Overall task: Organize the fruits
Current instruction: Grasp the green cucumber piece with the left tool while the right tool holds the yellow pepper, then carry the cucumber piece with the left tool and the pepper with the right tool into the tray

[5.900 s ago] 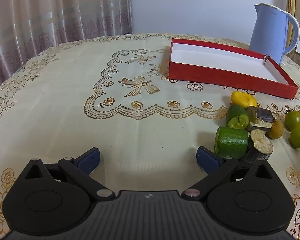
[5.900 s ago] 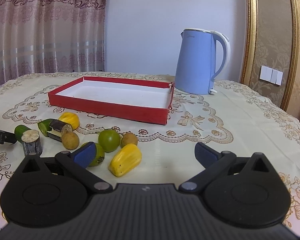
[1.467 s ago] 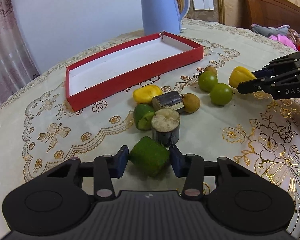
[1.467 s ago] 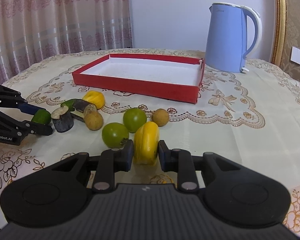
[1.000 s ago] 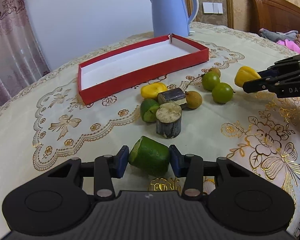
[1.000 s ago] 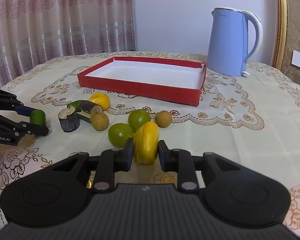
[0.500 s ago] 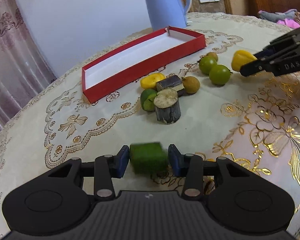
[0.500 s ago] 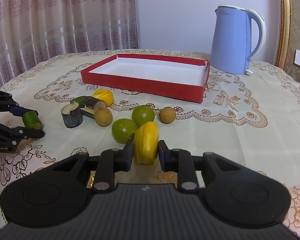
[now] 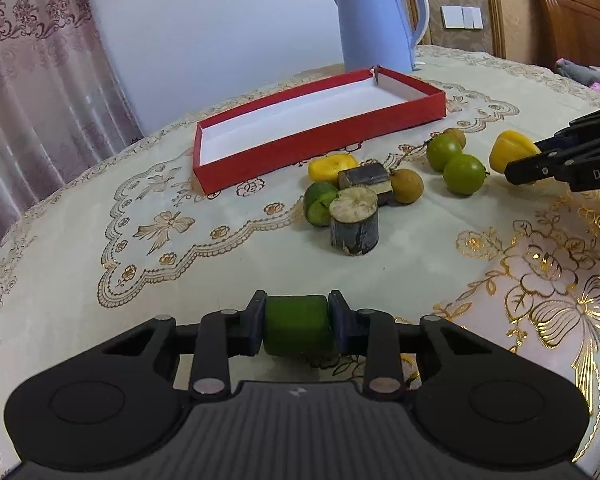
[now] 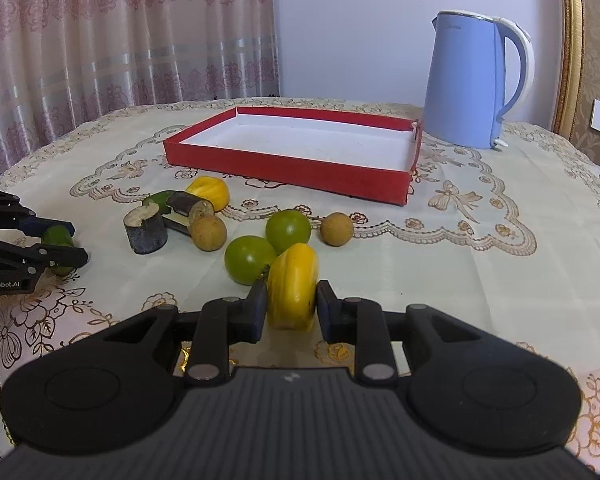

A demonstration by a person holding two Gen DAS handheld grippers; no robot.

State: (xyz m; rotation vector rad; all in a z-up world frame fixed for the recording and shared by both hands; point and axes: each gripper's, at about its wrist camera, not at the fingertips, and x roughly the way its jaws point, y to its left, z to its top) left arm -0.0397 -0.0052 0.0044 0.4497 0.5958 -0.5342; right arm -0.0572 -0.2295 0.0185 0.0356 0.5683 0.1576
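My left gripper [image 9: 298, 326] is shut on a green cylindrical fruit piece [image 9: 298, 330] and holds it above the tablecloth; it also shows in the right wrist view [image 10: 58, 240]. My right gripper [image 10: 292, 306] is shut on a yellow ridged fruit [image 10: 293, 290], which also shows in the left wrist view [image 9: 510, 156]. An empty red tray [image 9: 320, 142] with a white floor lies further back [image 10: 292, 168]. Loose on the cloth are two green round fruits [image 10: 248, 259], brown round fruits [image 10: 208, 232], a dark cut stump [image 9: 354, 222], a green half [image 9: 318, 206] and another yellow fruit [image 9: 330, 167].
A blue electric kettle [image 10: 474, 80] stands behind the tray's right end. The round table has a cream embroidered cloth [image 9: 160, 240]. Curtains hang behind on the left. A wooden bed frame [image 9: 576, 24] is off to the right.
Both grippers closed on their fruits earlier and still hold them. My left gripper has lifted and drawn back from the pile with the green piece. My right gripper has risen slightly with the yellow fruit.
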